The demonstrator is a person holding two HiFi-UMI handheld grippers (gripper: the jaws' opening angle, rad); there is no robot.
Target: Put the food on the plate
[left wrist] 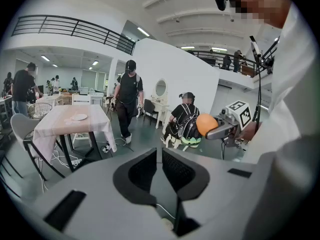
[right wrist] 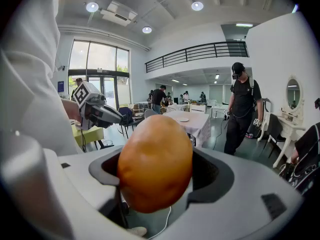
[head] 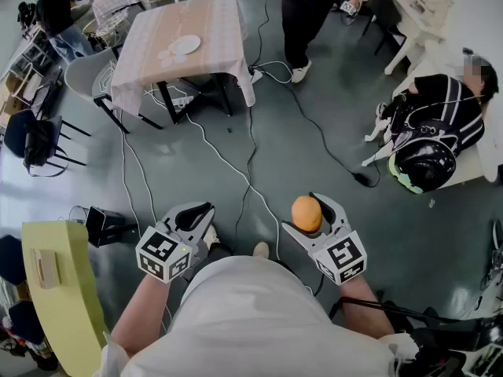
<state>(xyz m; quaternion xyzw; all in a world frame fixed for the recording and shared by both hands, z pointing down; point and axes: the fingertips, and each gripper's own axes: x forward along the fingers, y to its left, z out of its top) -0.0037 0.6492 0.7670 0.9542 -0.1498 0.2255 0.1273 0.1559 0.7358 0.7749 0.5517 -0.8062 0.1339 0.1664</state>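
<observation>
You hold two grippers. Your right gripper (head: pixel 312 210) has its jaws spread wide, and they pinch one smooth orange egg-shaped piece of food (right wrist: pixel 155 164), one jaw on each side. The food is up in the air over the grey floor (head: pixel 196 171), just in front of your body. Your left gripper (head: pixel 201 210) has its jaws pressed together with nothing in them. It is near the right one, and the two do not touch.

Far in front of you stands one square table with a pale pink cloth (head: pixel 212 26). One round white plate (head: pixel 185 45) lies on it, well apart from the food.

One person in black clothes (head: pixel 310 10) stands near the table. One person with a black backpack (head: pixel 444 116) sits at your right
</observation>
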